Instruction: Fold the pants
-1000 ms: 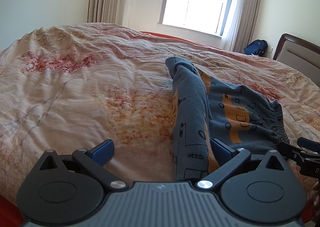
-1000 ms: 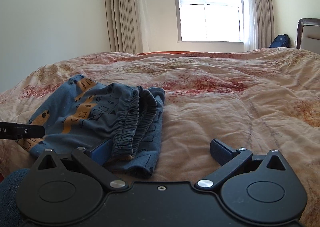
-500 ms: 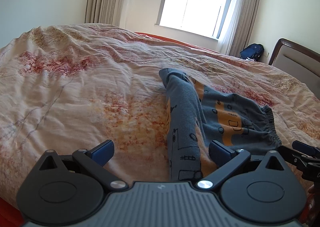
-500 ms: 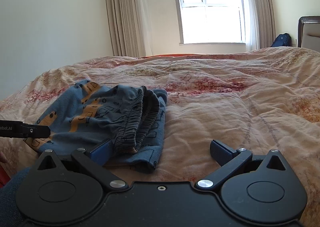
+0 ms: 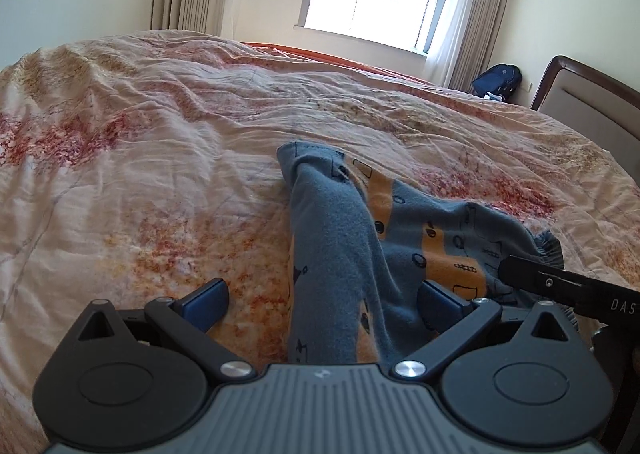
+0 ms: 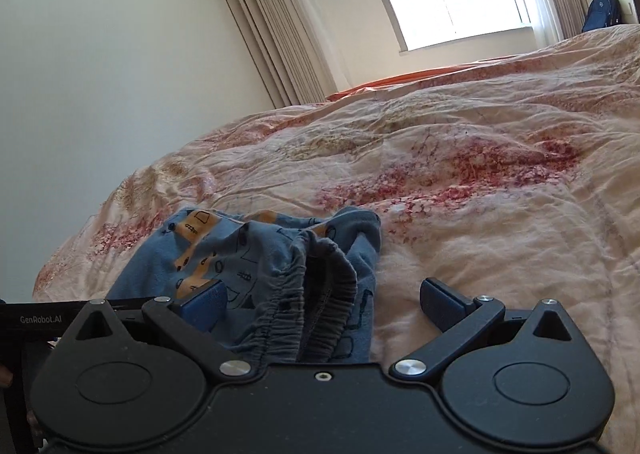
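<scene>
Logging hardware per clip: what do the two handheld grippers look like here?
Both grippers, left gripper and right gripper, have black linkage arms with silver pivot screws, round black housings and dark blue finger pads. The left body is ribbed grey, the right smooth black. White lettering marks their sides: "GenRobot.AI" and "DAS".

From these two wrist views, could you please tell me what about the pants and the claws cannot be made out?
- Near end of the pants: left wrist view, hidden behind the left claw body.
- Waistband lower part: right wrist view, hidden behind the right claw body.
- Contact: neither view shows whether the open fingers touch the cloth.
- Backpack: too small for detail.
</scene>
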`<state>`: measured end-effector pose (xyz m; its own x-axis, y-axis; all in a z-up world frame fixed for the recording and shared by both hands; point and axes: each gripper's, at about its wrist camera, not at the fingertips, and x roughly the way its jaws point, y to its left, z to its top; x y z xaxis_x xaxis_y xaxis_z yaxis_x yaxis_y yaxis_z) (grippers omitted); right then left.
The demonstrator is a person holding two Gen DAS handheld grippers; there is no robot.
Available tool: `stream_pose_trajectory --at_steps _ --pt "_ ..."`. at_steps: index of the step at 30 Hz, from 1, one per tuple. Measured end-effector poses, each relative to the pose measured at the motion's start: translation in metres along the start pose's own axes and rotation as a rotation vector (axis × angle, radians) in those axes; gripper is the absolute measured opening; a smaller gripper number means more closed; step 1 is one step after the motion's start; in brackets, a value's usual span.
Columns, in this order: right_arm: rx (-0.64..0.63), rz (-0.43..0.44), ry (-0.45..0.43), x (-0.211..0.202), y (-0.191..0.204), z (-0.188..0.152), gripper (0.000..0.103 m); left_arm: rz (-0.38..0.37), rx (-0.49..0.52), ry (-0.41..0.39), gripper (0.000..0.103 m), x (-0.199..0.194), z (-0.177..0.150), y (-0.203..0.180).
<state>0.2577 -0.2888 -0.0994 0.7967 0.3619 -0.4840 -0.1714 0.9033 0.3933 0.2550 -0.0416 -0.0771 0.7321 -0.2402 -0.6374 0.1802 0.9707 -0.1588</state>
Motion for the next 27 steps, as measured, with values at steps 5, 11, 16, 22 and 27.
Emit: stream_pose_trajectory --at_steps 5,11,16,22,27 --pt "-0.013 -0.019 -0.031 0.009 0.0 -0.011 0.103 0.003 0.02 -0.002 0.102 -0.002 -0.004 0.001" --pt "0.012 -0.003 -0.069 0.006 -0.005 -0.015 0.103 -0.002 0.017 -0.003 0.102 -0.004 -0.005 0.006" --pt "-0.003 -0.004 -0.082 0.005 -0.005 -0.018 0.103 0.006 0.026 -0.016 0.102 -0.006 -0.009 0.006" --pt "-0.015 -0.005 -0.094 0.006 -0.004 -0.021 0.103 0.007 0.028 -0.018 0.102 -0.006 -0.01 0.006" --pt "-0.019 0.0 -0.104 0.005 -0.004 -0.023 0.103 0.009 0.031 -0.018 0.102 -0.006 -0.01 0.006"
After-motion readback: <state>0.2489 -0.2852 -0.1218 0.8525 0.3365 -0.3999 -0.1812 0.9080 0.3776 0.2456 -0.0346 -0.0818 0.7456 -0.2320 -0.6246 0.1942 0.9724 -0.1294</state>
